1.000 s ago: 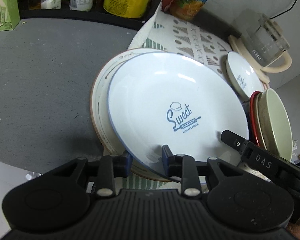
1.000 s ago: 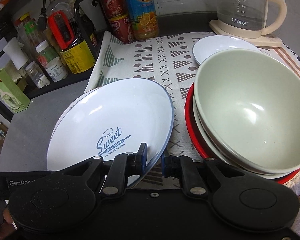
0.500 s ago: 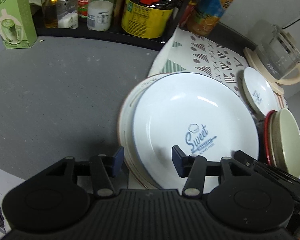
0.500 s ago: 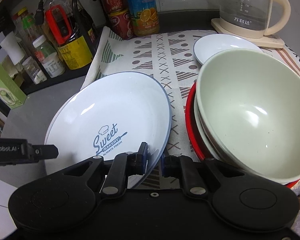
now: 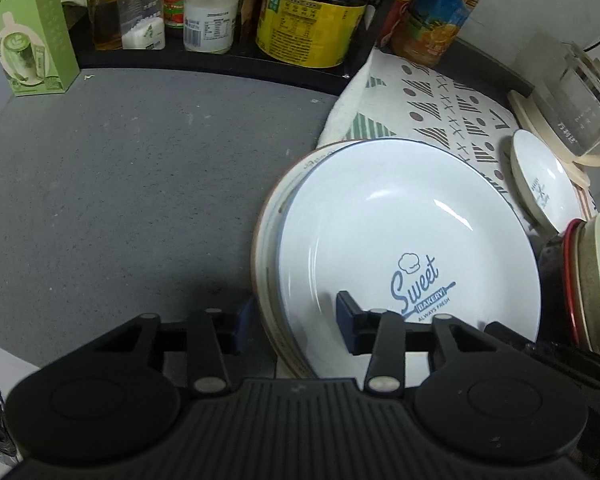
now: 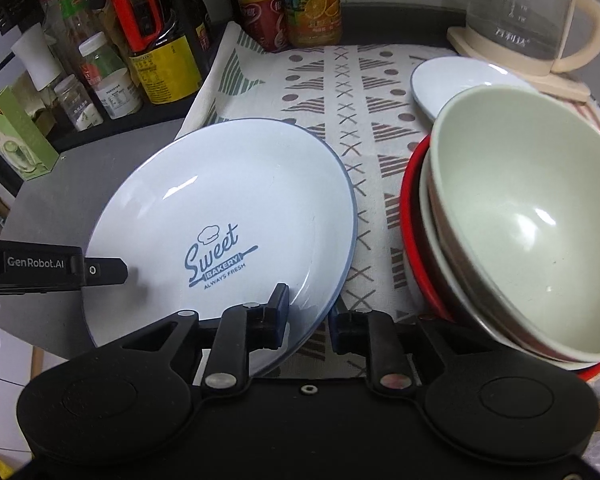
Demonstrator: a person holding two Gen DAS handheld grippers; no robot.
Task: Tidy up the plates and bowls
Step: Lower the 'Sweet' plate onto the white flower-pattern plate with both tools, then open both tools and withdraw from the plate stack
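Note:
A white "Sweet Bakery" plate (image 5: 404, 236) (image 6: 228, 208) lies on top of a cream plate with a brown rim (image 5: 266, 240). My left gripper (image 5: 296, 318) is open, its fingers straddling the near rims of both plates. My right gripper (image 6: 308, 316) grips the white plate's near right rim between its fingers. A stack of bowls, pale green on top (image 6: 528, 216) over a red one (image 6: 410, 208), stands to the right. A small white plate (image 6: 448, 76) (image 5: 548, 184) lies behind it.
A patterned cloth (image 6: 340, 92) lies under the dishes on a grey counter (image 5: 132, 184). A rack of bottles and jars (image 5: 308, 12) lines the back, with a green box (image 5: 26, 28) at left. A glass kettle (image 6: 528, 12) stands at the back right.
My left gripper has opened wider and pulled back along the plates' near rim. The view rose, showing more counter. My right gripper has kept its hold on the white plate.

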